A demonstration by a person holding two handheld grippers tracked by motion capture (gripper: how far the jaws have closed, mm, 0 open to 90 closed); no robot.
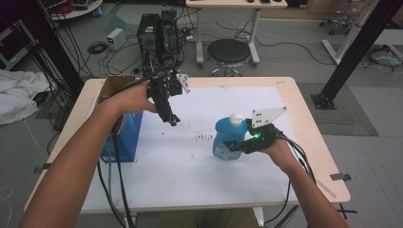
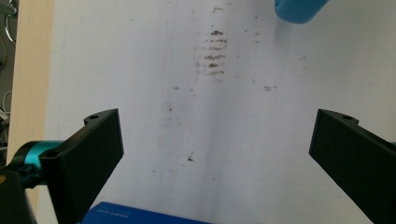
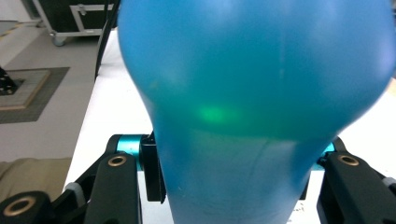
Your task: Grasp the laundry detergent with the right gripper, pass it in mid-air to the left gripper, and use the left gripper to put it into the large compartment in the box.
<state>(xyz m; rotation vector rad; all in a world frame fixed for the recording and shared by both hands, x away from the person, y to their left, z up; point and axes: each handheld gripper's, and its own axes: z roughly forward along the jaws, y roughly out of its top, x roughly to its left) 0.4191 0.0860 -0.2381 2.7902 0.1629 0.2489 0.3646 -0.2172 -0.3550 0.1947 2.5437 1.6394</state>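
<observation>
Blue and translucent, a squat soap bottle (image 1: 229, 138) with a white cap stands upright on the white sheet (image 1: 190, 166) that covers the wooden counter (image 1: 311, 137), toward the right half of that sheet. The right gripper (image 1: 237, 145) comes at the bottle from the bottle's right side, held in the person's right hand (image 1: 280, 153), and its fingers are clamped on the bottle's lower body; a grey three-cornered plate sits on top of this gripper and a green light glows on it just beside the bottle. In the right gripper view the bottle (image 3: 252, 93) bulges between the two black fingers (image 3: 116, 186), which press against its narrower part on either side. A patch of small brown smudges (image 1: 205, 137) marks the sheet just left of the bottle. The left gripper (image 1: 174, 121) hangs above the sheet, up and to the left of the bottle and well apart from it, held in the left hand (image 1: 138, 97) and pointing down; in the left gripper view its fingers (image 2: 91, 158) stand wide apart with nothing between them, the smudges (image 2: 215, 51) lie on the sheet below, and a rounded blue edge of the bottle (image 2: 299, 9) shows at the top. Farther left of the bottle, at the sheet's left edge, stands a blue box (image 1: 124, 133) with an open cardboard top. Beyond the counter, on the floor, are a round black stool (image 1: 229, 52) and black computer towers (image 1: 157, 33) among cables.
</observation>
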